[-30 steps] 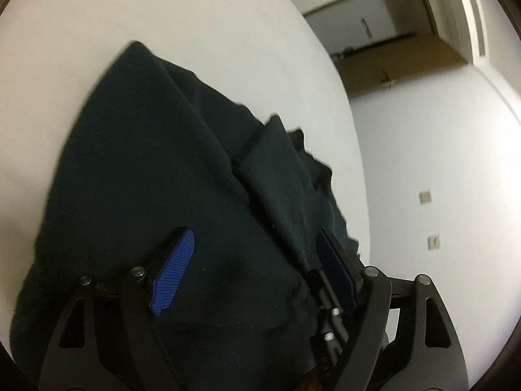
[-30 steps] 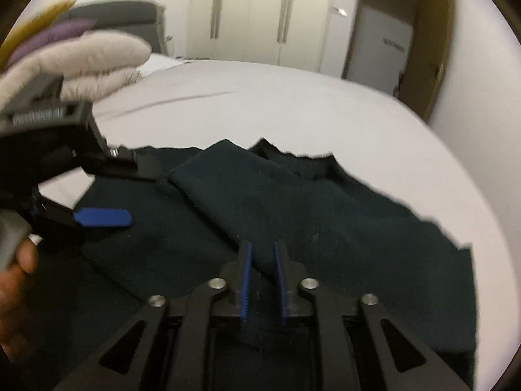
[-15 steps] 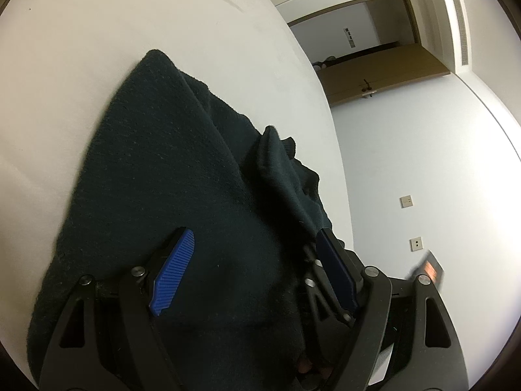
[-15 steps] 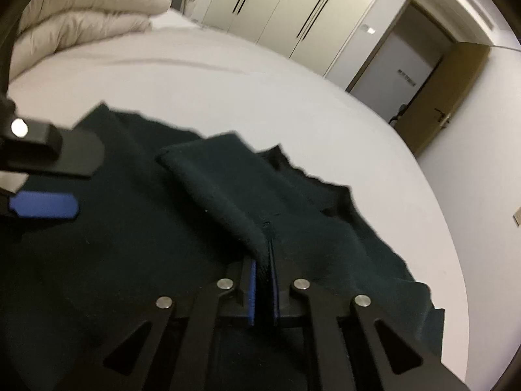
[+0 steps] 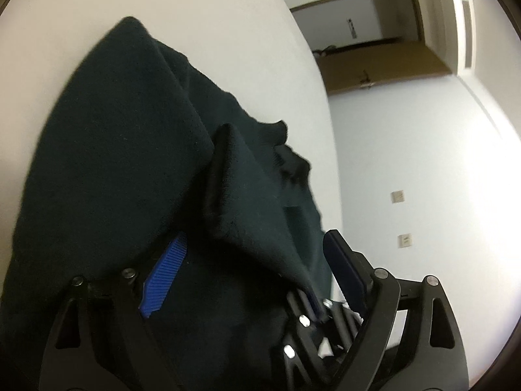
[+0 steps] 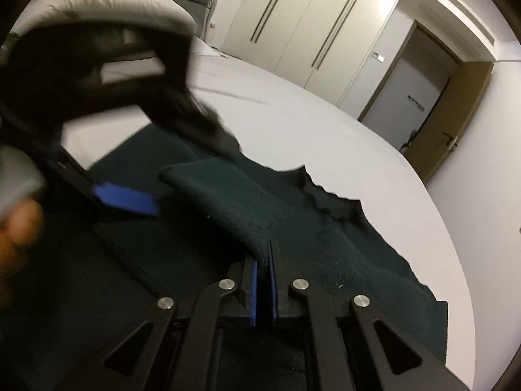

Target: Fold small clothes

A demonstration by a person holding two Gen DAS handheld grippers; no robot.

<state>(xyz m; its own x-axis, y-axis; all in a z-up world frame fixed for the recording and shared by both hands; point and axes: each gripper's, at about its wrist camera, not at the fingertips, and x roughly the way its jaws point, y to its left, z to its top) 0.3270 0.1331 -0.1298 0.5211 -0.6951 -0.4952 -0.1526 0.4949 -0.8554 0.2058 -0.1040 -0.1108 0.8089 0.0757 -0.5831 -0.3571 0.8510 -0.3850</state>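
A dark green garment (image 5: 123,150) lies spread on a white bed (image 5: 247,58); it also shows in the right wrist view (image 6: 358,260). My right gripper (image 6: 263,280) is shut on a fold of its sleeve (image 6: 228,202) and holds that fold raised off the rest. My left gripper (image 5: 250,273) is open, its blue pads wide apart, close over the garment with the raised fold between them. The left gripper also shows blurred in the right wrist view (image 6: 127,198), above the garment's left part.
White wardrobe doors (image 6: 312,32) and an open wooden door (image 6: 456,120) stand beyond the bed. Pillows (image 6: 97,3) lie at the bed's far left. A white wall with sockets (image 5: 403,215) is to the right of the bed.
My right gripper has closed on the sleeve fold and lifted it. My left gripper has come closer over the garment, with the raised fold now between its open pads.
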